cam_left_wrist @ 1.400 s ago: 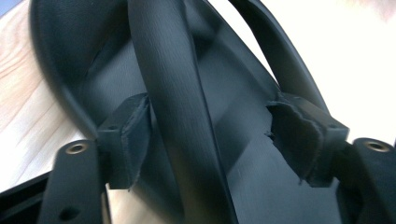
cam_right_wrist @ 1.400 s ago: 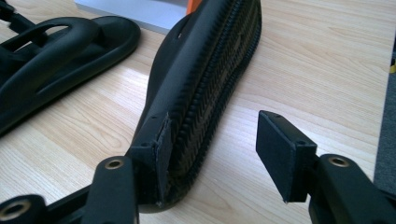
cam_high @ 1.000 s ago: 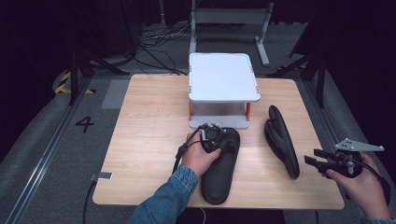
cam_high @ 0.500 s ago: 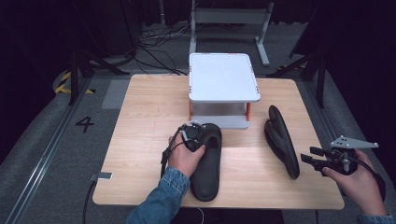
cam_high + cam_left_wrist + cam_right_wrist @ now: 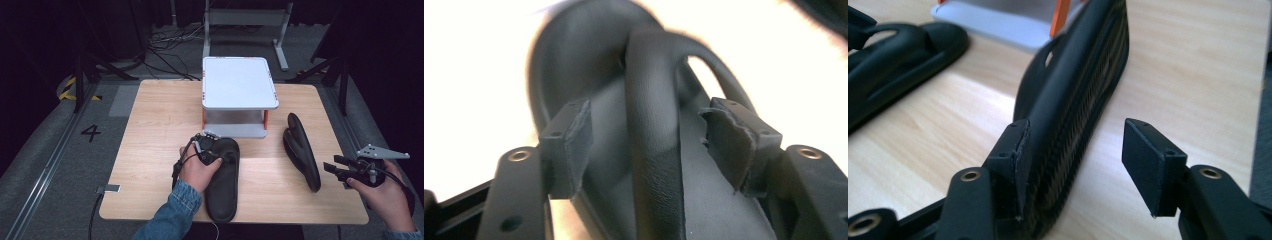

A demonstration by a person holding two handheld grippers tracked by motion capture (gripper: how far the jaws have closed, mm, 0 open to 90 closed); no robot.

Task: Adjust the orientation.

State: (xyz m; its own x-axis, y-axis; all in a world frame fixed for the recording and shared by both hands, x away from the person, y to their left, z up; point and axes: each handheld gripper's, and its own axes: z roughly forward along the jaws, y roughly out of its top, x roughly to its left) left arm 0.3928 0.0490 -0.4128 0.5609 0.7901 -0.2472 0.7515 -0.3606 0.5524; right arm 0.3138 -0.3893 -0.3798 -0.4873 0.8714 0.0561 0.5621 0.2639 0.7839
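scene: pale wooden surface (image 5: 150, 125) with a white two-level metal rack on orange posts (image 5: 239, 82) at the far middle; two black rubber flip-flop sandals in front of it.
left sandal: flat black rubber flip-flop, sole down (image 5: 225, 175), near the front edge, toe end pointing toward the rack, just short of it.
right sandal: matching black rubber flip-flop standing on its side edge (image 5: 301, 150), ribbed sole showing (image 5: 1083, 100), well apart from the flat one.
left tool: left tool (image 5: 212, 155) sits over the flat sandal's toe strap (image 5: 654, 150); jaws have just been opening, pads now stand off on both sides of the strap with gaps, so no grip, strap merely between them.
right tool: right tool (image 5: 334, 169) hovers low at the near end of the tilted sandal; jaws parted, one pad (image 5: 1015, 150) looks against or just beside the sole edge, the other pad (image 5: 1148, 160) clear; nothing clamped.
handling guess: light, soft, bendy rubber; will flop if lifted by one end, not fragile; ribbed sole gives grip, smooth strap may slip.
where to grab: pinch the strap near the toe post, or nip the sole edge mid-length for less droop.
risk: on-edge sandal likely tips over if nudged.
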